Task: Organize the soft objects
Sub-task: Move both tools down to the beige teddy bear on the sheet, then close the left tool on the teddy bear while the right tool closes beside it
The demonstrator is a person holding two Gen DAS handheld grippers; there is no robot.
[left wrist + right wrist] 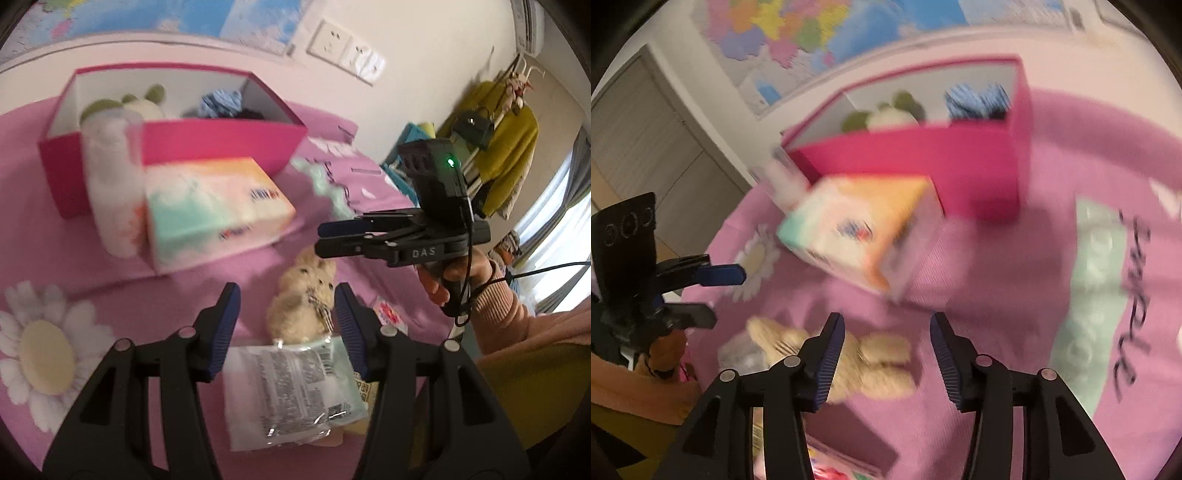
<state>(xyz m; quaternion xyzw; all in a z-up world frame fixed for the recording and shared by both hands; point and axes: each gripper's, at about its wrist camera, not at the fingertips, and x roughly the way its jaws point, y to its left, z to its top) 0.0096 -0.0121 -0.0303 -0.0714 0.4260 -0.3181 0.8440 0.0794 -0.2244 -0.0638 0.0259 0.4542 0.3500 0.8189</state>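
Note:
A beige plush bunny (306,302) lies on the pink bedspread, just beyond my left gripper (286,295), whose jaws stand open and hold nothing. A clear printed packet (291,387) lies under them. An open pink box (221,144) at the back holds a green-eared plush (144,103) and blue cloth (221,103). My right gripper (886,321) is open and empty above the bunny (871,365), which lies partly under its left finger. A hand carries the right gripper (320,240) in from the right. My left gripper (724,295) shows at the left edge.
A pastel tissue pack (214,206) and a white wrapped roll (110,184) lean against the box front. The bedspread has a daisy print (44,354) and a mint lace band (1097,295). Clothes hang on a rack (506,147) at the right.

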